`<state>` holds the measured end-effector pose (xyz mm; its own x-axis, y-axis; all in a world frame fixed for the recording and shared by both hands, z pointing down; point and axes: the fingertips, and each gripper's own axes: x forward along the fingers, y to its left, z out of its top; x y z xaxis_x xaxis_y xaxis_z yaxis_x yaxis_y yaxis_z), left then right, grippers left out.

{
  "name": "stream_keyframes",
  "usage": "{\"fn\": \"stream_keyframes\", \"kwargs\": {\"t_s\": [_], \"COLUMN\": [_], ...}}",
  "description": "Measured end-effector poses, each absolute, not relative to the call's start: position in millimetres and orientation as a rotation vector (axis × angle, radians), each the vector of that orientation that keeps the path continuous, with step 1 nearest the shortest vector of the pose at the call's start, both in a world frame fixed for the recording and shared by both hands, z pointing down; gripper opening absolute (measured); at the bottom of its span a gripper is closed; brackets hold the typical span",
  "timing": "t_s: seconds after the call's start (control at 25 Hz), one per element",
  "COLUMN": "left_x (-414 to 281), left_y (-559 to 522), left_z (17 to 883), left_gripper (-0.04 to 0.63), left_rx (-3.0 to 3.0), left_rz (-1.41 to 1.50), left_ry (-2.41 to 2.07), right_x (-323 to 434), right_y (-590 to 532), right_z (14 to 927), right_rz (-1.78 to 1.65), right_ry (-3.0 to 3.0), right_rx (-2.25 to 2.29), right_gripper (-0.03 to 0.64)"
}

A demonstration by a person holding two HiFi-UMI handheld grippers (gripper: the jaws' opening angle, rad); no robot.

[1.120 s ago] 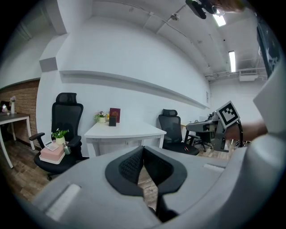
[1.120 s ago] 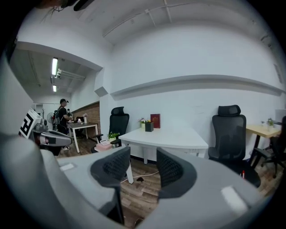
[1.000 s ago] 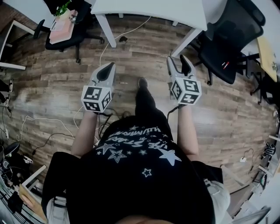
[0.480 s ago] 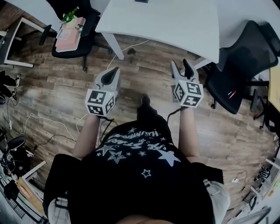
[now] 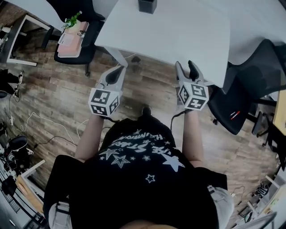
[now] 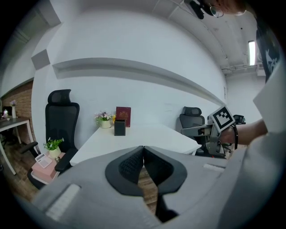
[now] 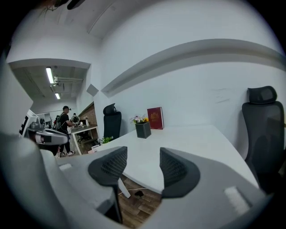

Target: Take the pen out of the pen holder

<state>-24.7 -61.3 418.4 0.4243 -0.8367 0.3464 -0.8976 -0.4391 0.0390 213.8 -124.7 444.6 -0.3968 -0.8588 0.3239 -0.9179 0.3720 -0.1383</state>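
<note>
A black square pen holder stands at the far side of the white table; I cannot make out a pen in it. In the left gripper view the pen holder sits in front of a red book, and the right gripper view shows the same pen holder far off. My left gripper hovers over the floor just short of the table's near edge, shut and empty. My right gripper is level with it at the table edge, open with nothing between its fingers.
A small flower pot stands beside the pen holder. A black chair left of the table carries a plant and pink items. Another black chair stands at the right. Cables lie on the wood floor. A person stands far off.
The person has stepped towards the table: it has come nearer and the pen holder has come into the head view. Both grippers keep their pose and state.
</note>
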Motion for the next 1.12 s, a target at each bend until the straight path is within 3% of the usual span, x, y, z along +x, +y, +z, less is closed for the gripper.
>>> {"fn": "stream_keyframes", "kwargs": {"t_s": [0.64, 1.12], "left_x": [-61.5, -98.6], "left_y": [-116.2, -247.1], "left_z": [413.3, 423.2], "left_gripper": [0.011, 0.011], "left_rx": [2.441, 2.532], "left_rz": [0.419, 0.359], "left_ry": [-1.602, -1.474], "right_x": [201.0, 171.6], "right_y": [-177.4, -286.3], "right_z": [452.0, 432.9], "right_rz": [0.462, 0.385], "right_ry": [-2.423, -2.333], "right_rx": [1.59, 1.738], "right_gripper": [0.232, 0.232]}}
